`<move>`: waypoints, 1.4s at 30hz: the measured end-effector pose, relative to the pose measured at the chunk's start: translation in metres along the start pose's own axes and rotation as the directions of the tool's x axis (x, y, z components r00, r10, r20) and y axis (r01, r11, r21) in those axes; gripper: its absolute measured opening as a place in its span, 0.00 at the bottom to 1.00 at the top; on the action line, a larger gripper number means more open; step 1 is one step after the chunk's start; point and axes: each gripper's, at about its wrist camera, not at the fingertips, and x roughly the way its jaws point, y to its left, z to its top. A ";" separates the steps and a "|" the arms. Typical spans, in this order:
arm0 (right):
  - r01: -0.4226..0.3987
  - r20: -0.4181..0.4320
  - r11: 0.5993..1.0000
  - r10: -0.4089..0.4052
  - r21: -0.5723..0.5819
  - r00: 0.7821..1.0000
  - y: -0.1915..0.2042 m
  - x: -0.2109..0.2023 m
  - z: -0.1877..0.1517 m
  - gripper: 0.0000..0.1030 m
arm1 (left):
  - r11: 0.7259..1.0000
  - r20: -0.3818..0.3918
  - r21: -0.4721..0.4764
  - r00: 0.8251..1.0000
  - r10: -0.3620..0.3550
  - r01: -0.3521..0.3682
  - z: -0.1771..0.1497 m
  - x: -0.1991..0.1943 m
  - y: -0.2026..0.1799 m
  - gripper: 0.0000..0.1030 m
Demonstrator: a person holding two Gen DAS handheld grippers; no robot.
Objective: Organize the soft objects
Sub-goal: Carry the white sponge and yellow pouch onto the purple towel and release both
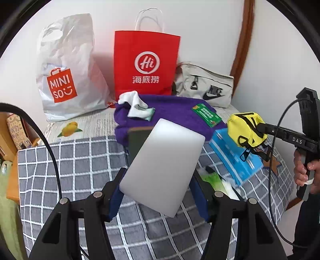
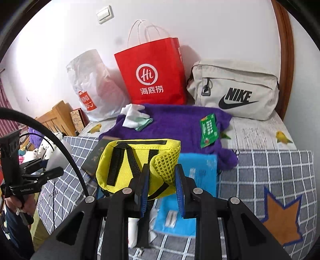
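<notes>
Left wrist view: left gripper (image 1: 158, 192) clamps a white foam block (image 1: 163, 169) above the checked bed (image 1: 80, 160). Behind stand a white "MINISO" bag (image 1: 66, 70), a red "Hi" paper bag (image 1: 146, 62) and a grey Nike pouch (image 1: 206, 86); their contents are hidden. A purple towel (image 1: 172, 114) carries a white cloth (image 1: 134, 104).

Right wrist view: right gripper (image 2: 162, 188) pinches a yellow mesh pouch (image 2: 136, 160) over what seems a blue packet (image 2: 200, 170).

We note a red paper bag (image 2: 152, 74) upright against the wall, between a white plastic bag (image 2: 94, 86) and a beige Nike bag (image 2: 236, 90); a light switch (image 2: 105, 14) above; a wooden bed frame (image 2: 58, 116) at left; grey checked bedding (image 1: 70, 160) covers the bed.
</notes>
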 end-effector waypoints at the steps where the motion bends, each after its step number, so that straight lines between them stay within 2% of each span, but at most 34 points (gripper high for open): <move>1: 0.002 -0.003 1.000 -0.002 0.003 1.000 -0.002 0.002 0.004 0.24 | 1.000 0.002 -0.001 1.000 0.001 -0.001 0.005 0.002 0.002 0.57; 14: 0.042 -0.011 0.999 -0.042 0.018 0.999 -0.032 0.034 0.046 0.24 | 0.998 -0.007 -0.031 0.999 0.047 -0.047 0.051 0.038 0.024 0.58; 17: 0.056 -0.024 0.998 -0.055 0.026 0.998 -0.039 0.046 0.053 0.24 | 0.998 -0.015 -0.039 0.999 0.039 -0.040 0.061 0.049 0.030 0.58; 24: 0.086 -0.051 0.996 -0.084 0.036 0.995 -0.051 0.076 0.069 0.24 | 0.999 -0.039 -0.030 0.998 0.043 -0.044 0.081 0.075 0.039 0.57; 28: 0.093 -0.062 0.995 -0.091 0.039 0.994 -0.054 0.093 0.077 0.24 | 0.997 -0.049 -0.001 0.996 0.071 -0.071 0.091 0.090 0.041 0.58; 34: 0.102 -0.094 0.994 -0.099 0.032 0.991 -0.057 0.119 0.084 0.24 | 0.998 -0.065 0.002 0.996 0.059 -0.059 0.099 0.105 0.046 0.58; 42: 0.127 -0.180 0.991 -0.117 0.041 0.977 -0.064 0.153 0.076 0.24 | 0.999 -0.091 0.014 0.995 0.049 -0.048 0.102 0.122 0.046 0.58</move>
